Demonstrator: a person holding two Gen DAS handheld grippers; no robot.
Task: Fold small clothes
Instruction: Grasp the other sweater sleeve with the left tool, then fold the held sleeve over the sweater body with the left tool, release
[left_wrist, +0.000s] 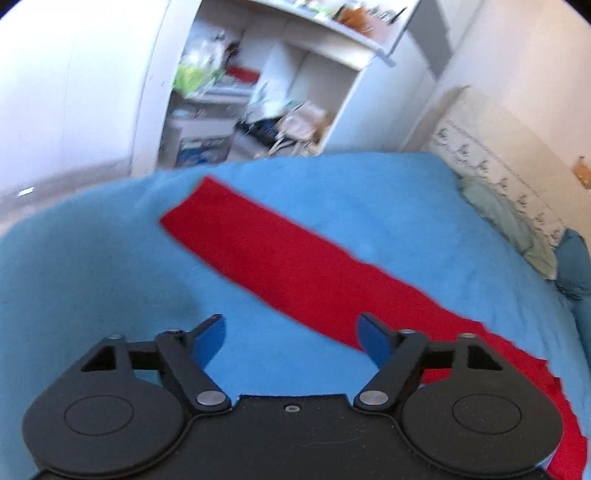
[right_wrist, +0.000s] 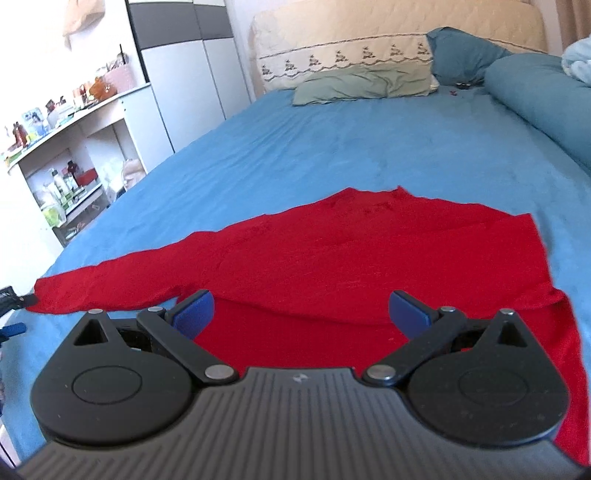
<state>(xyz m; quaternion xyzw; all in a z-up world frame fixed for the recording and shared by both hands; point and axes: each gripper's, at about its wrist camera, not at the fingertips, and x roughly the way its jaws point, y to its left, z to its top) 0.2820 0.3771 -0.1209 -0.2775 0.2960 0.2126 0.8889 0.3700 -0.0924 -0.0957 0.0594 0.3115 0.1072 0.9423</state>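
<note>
A red long-sleeved top (right_wrist: 369, 251) lies spread flat on the blue bed sheet (right_wrist: 369, 147). One sleeve stretches out to the left in the right wrist view. In the left wrist view that sleeve (left_wrist: 280, 258) runs diagonally from far left to near right. My left gripper (left_wrist: 291, 332) is open and empty, hovering above the sheet beside the sleeve. My right gripper (right_wrist: 301, 308) is open and empty, just above the near part of the top's body.
A green pillow (right_wrist: 362, 86) and a rolled blue duvet (right_wrist: 535, 99) lie at the head of the bed by the cream headboard (right_wrist: 369, 33). A cluttered white shelf unit (left_wrist: 258, 92) stands beside the bed. The bed's edge (left_wrist: 110, 188) is near the sleeve's end.
</note>
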